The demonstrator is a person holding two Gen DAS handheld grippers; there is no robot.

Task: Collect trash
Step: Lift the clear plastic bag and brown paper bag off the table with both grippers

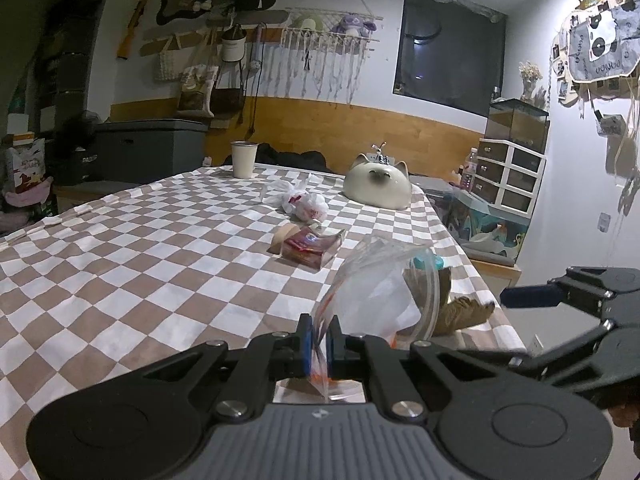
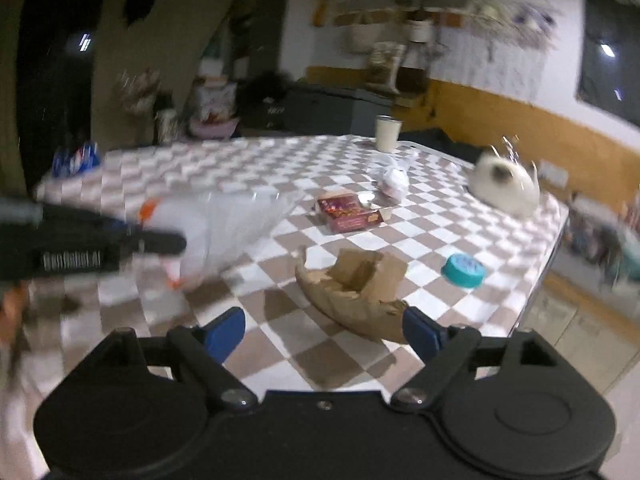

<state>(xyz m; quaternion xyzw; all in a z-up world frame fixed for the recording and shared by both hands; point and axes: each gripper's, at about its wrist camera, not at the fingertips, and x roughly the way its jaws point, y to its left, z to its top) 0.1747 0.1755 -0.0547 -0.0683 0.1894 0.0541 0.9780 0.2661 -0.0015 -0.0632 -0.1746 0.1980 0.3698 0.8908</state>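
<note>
A table covered with a brown-and-white checked cloth [image 1: 140, 248] fills the middle of a dim, cluttered room. White walls with a band of wood panelling run behind it, hung with bags, soft toys and a dark window [image 1: 450, 48], and one set of white drawers [image 1: 510, 174] stands to the right. On the cloth sit one pale cup [image 1: 243, 159] at the far edge, one white cat-shaped ornament [image 1: 378, 184], one knotted white plastic bag [image 1: 302, 200], one small red snack box [image 1: 310, 246], one torn piece of brown cardboard [image 2: 352, 288] and one teal lid [image 2: 463, 270]. The left gripper [image 1: 319, 346] has its blue-padded fingers pressed together on the edge of one clear zip-top bag [image 1: 376, 300], which stands open above the near right part of the table, close to the cardboard. The right gripper [image 2: 324, 330] is spread wide and holds nothing, its two blue fingertips hovering on either side of the near end of the cardboard. The right wrist view is blurred, so fine detail there is hard to read.
</note>
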